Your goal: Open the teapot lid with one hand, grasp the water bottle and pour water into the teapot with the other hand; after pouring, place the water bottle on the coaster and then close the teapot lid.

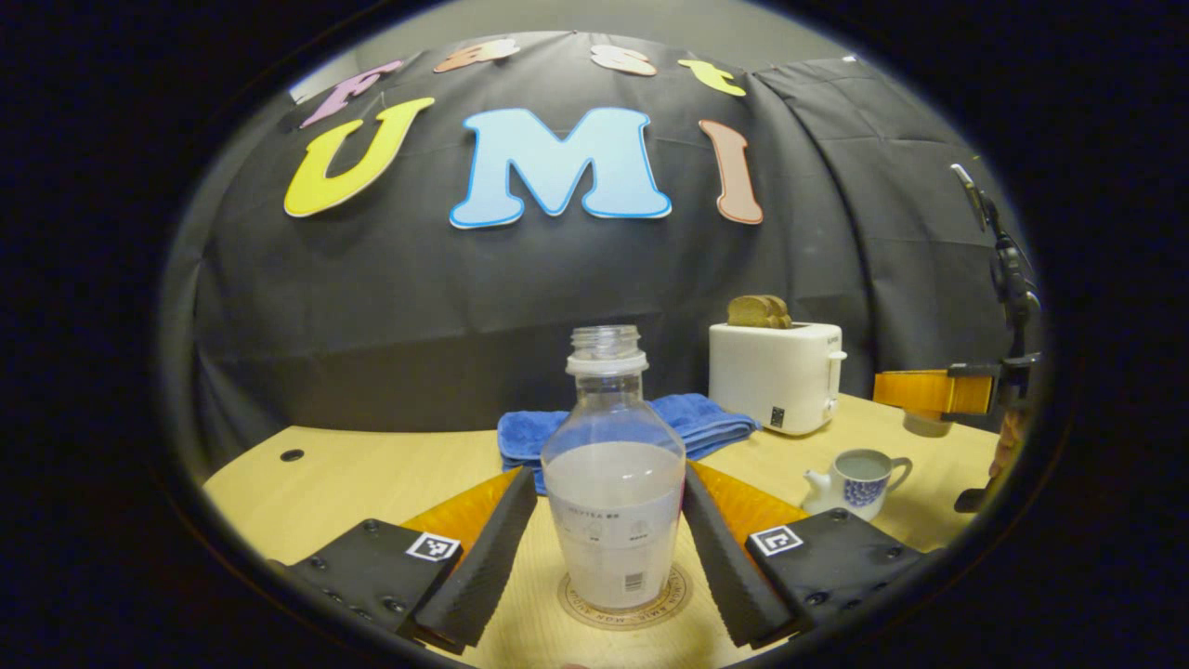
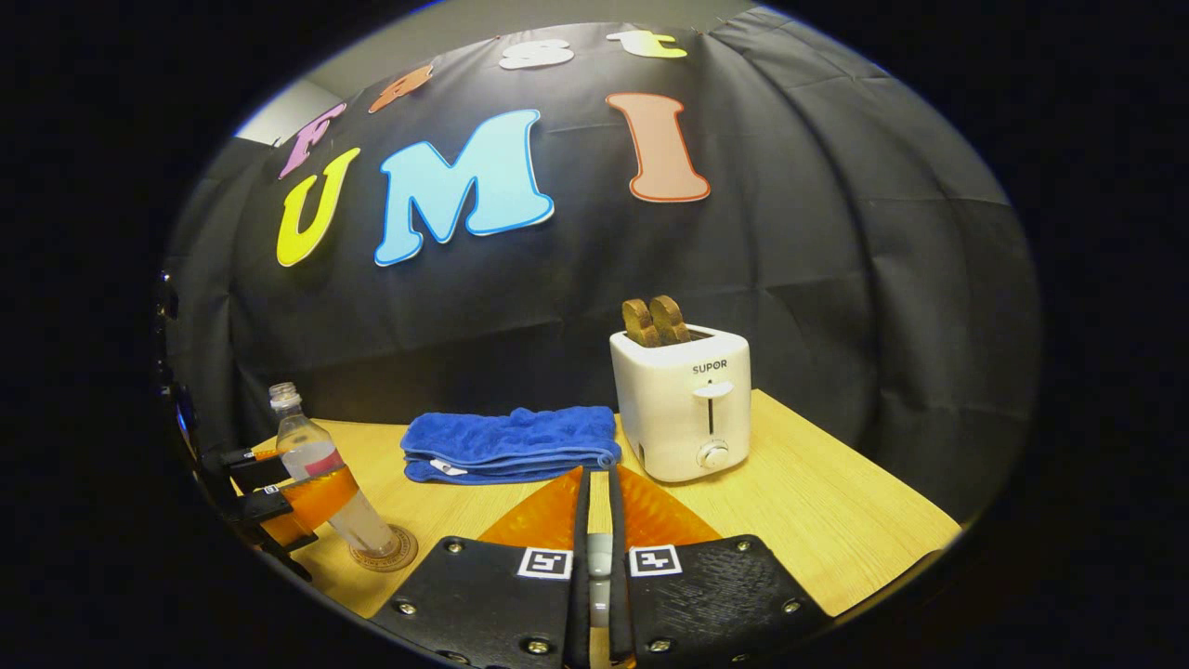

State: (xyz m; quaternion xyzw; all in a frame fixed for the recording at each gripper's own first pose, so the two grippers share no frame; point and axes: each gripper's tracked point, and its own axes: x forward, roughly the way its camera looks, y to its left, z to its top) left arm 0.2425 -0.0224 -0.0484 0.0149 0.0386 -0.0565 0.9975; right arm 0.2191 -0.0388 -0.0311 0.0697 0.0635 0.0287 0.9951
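A capless clear water bottle point(image 1: 613, 483), partly full, stands upright on the round coaster point(image 1: 676, 595). My left gripper point(image 1: 608, 472) is open around it, with a thin gap at the left fingertip. In the right gripper view the bottle point(image 2: 302, 444), coaster point(image 2: 398, 555) and left gripper point(image 2: 307, 492) show at the far left. The small white-and-blue teapot point(image 1: 856, 481) stands lidless on the right with water inside. Above it, my right gripper point(image 1: 882, 390) holds the pale lid point(image 1: 924, 425) in the air. That right gripper point(image 2: 599, 483) is shut on the lid's knob point(image 2: 599, 557).
A white toaster point(image 1: 776, 376) with bread slices stands at the back right, also seen as toaster point(image 2: 685, 409). A folded blue towel point(image 2: 511, 444) lies behind the bottle. The wooden table point(image 2: 836, 520) ends close to the right, and a small hole point(image 1: 292, 454) marks its left.
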